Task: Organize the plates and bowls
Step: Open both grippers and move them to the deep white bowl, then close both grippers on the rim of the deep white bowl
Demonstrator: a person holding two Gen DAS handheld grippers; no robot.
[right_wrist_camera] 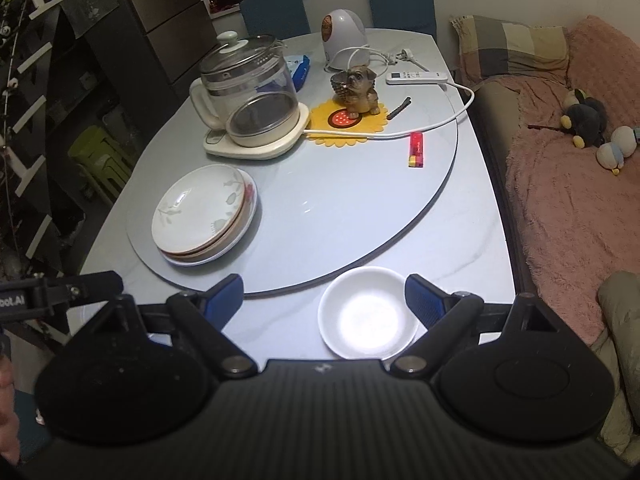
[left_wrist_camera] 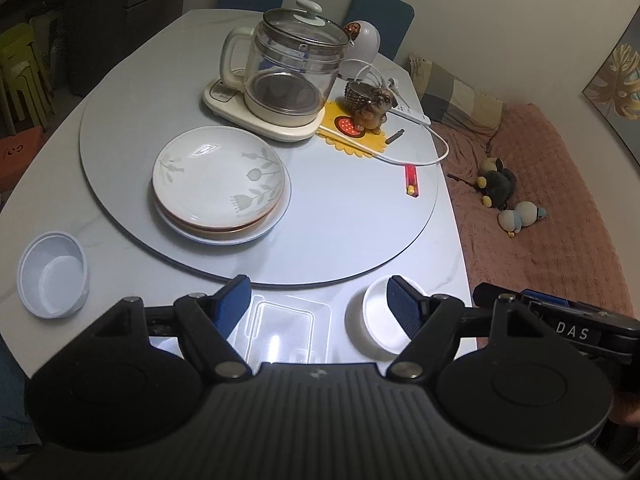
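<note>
A stack of plates (left_wrist_camera: 218, 184) (right_wrist_camera: 202, 216), a floral white one on top, rests on the grey turntable (left_wrist_camera: 340, 240) (right_wrist_camera: 340, 216). A small white dish (right_wrist_camera: 368, 312) (left_wrist_camera: 370, 320) lies on the table's near edge. My right gripper (right_wrist_camera: 323, 292) is open above it, the dish close to the right finger, untouched by the pads. My left gripper (left_wrist_camera: 318, 296) is open over a clear plastic container (left_wrist_camera: 286, 326), with nothing gripped. A white plastic bowl (left_wrist_camera: 52, 276) sits at the left of the table.
A glass kettle (left_wrist_camera: 288, 76) (right_wrist_camera: 252, 96), a dog figurine (left_wrist_camera: 372, 108) on a yellow mat, a white cable, a remote and a red lighter (right_wrist_camera: 416, 150) occupy the far half. A sofa with a pink blanket (right_wrist_camera: 568, 200) flanks the table's right side.
</note>
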